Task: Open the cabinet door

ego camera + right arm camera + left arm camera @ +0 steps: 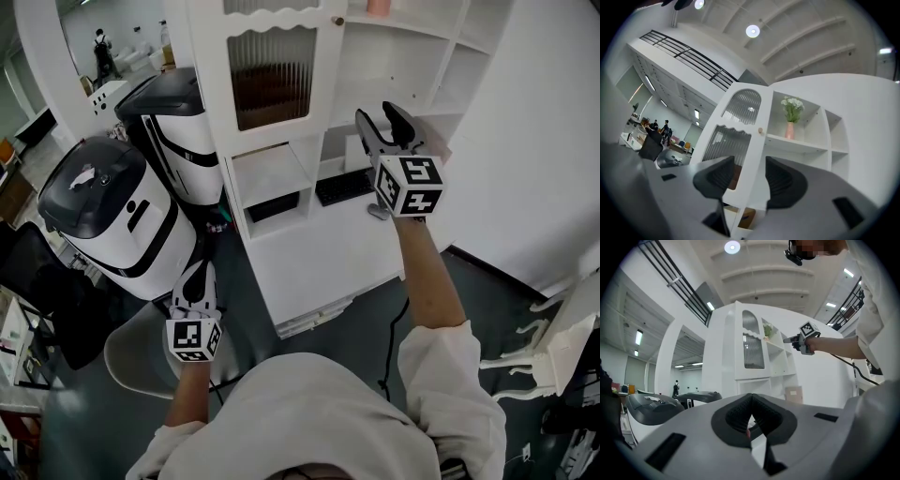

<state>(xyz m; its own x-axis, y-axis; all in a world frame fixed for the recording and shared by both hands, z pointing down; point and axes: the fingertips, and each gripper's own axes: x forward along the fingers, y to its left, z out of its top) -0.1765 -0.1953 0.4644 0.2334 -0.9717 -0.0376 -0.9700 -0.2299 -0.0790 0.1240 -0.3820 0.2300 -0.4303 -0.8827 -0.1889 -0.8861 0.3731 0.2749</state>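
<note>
One cabinet door [272,70], a white frame around a ribbed glass pane with a scalloped top edge, sits in the upper left section of the tall white cabinet [208,89] and appears shut, flush with the cabinet front. Its small round knob [337,19] is at the door's right edge, next to the open shelves. In the right gripper view the same knob [760,131] shows above and between the jaws, and the door's right edge runs down through the gap between them. The right gripper [378,118] is raised in front of the open shelves, just right of the door and below the knob, apart from both. Its jaws stand wide apart with nothing held between them [749,165]. A pink vase with a green plant [790,129] stands on the shelf right of the knob. A black keyboard [344,187] lies on the white desk surface [319,248] under the shelves. The left gripper [197,277] hangs low at the person's left side, well away from the cabinet. Its jaws are pressed together at the tips on nothing [751,414]. Two rounded white machines with black lids [103,211] stand on the grey floor left of the cabinet, one behind the other. A white chair [553,347] stands at the far right.
</note>
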